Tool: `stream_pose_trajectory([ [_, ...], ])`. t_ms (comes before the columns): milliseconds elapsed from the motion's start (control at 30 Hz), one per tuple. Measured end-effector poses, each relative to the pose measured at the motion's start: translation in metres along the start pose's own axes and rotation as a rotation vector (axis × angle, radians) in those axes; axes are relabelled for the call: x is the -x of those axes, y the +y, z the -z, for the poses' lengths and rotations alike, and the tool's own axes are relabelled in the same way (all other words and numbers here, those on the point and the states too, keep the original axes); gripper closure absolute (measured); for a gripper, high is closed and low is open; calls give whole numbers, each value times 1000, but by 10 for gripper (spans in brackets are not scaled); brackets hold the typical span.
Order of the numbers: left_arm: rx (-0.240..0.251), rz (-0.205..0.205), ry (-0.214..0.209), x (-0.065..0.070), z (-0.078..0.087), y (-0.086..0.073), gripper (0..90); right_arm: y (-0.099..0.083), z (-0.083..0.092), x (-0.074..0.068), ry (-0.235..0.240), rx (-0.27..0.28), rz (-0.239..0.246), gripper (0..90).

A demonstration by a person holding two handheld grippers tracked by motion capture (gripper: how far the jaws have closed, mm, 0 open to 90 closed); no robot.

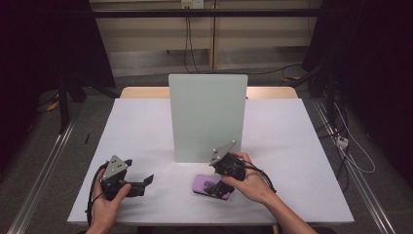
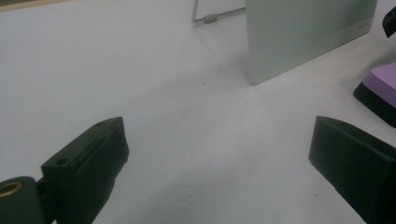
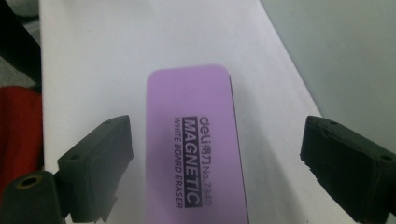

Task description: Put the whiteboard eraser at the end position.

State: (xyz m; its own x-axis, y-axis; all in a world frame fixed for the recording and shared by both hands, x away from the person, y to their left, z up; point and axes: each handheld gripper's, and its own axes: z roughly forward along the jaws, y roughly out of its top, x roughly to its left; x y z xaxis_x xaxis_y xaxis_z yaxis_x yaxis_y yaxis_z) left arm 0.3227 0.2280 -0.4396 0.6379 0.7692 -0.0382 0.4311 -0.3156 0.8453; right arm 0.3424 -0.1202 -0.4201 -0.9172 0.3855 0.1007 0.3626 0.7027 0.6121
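A white table (image 1: 146, 126) is seen from above, with a pale whiteboard (image 1: 208, 117) stood upright near its middle. Just in front of the board's near right corner a purple whiteboard eraser (image 1: 207, 185) lies flat on the table, its printed face up.

The right gripper (image 1: 220, 186) is held directly over the eraser, and in the right gripper view the eraser (image 3: 196, 140) is seen between the two jaws, which are spread wide with clear table on either side of it. The eraser's long axis is seen running along the gripper's line of sight, so its narrow width is what the jaws would close across.

The left gripper (image 1: 143, 185) is held well to the left, jaws likewise spread over bare table. The right hand is judged the nearer one for any pick.
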Motion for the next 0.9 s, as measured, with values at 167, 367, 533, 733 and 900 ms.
stream_pose_trajectory([
  [167, 5, 9, -6, 0, 0, 0, 43, -1, 7, 3, -45, 72, -60, 124],
  [367, 2, 25, -3, -1, 0, 0, 43, -9, 16, 5, -116, 146, -122, 105],
  [533, 5, 27, 3, -1, 0, 0, 43, -22, 27, 7, -162, 210, -205, 95],
  [733, 2, 22, -3, 1, -2, 0, 43, -43, 42, 10, -257, 259, -270, 80],
  [900, -1, 20, -1, 1, -2, 0, 43, -61, 52, 12, -324, 300, -330, 77],
])
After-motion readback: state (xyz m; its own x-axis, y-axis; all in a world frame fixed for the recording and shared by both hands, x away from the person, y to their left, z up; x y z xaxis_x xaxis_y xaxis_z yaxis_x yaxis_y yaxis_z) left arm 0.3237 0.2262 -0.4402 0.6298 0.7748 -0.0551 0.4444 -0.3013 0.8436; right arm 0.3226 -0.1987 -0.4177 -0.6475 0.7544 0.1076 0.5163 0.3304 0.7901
